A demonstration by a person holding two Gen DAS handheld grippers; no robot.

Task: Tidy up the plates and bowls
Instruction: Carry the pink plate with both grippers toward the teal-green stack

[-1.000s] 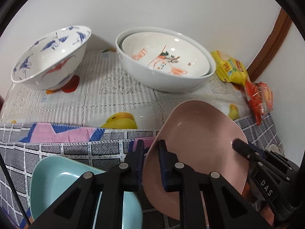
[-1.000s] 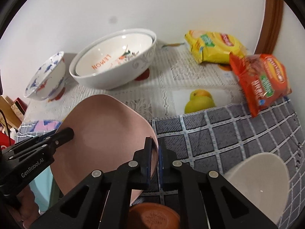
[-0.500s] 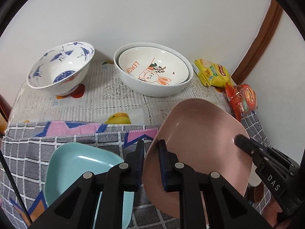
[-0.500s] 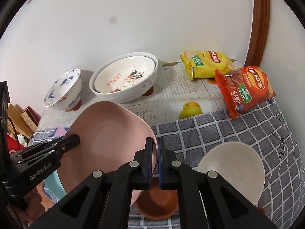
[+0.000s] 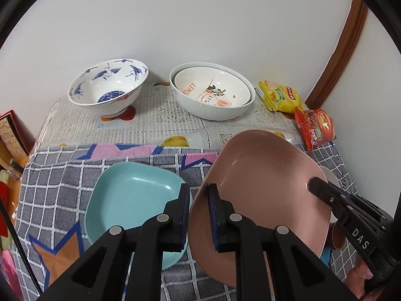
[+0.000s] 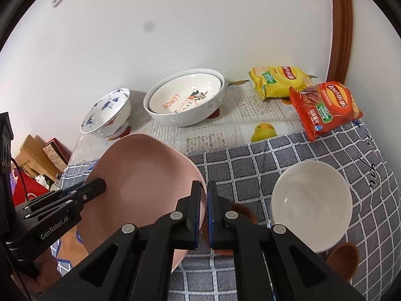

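A pink square plate (image 5: pixel 260 185) is held in the air between both grippers. My left gripper (image 5: pixel 199 215) is shut on its left rim, and my right gripper (image 6: pixel 204 208) is shut on its right rim, where the plate (image 6: pixel 145 183) tilts above the table. A light blue square plate (image 5: pixel 132 200) lies on the checked cloth just left of the pink one. A white bowl (image 6: pixel 310 203) and two small brown dishes (image 6: pixel 343 258) sit at the right. At the back stand a blue-patterned bowl (image 5: pixel 107 90) and two nested white bowls (image 5: pixel 213 95).
Yellow (image 6: pixel 280 81) and red (image 6: pixel 323 105) snack bags lie at the back right by a wooden door frame (image 6: pixel 338 25). A grey checked cloth (image 6: pixel 263 160) covers the near table. Boxes (image 6: pixel 42 158) stand off the table's left edge. A white wall is behind.
Both grippers have risen and pulled back with the pink plate. The bowls at the back look smaller, and more of the blue plate and white bowl is in view.
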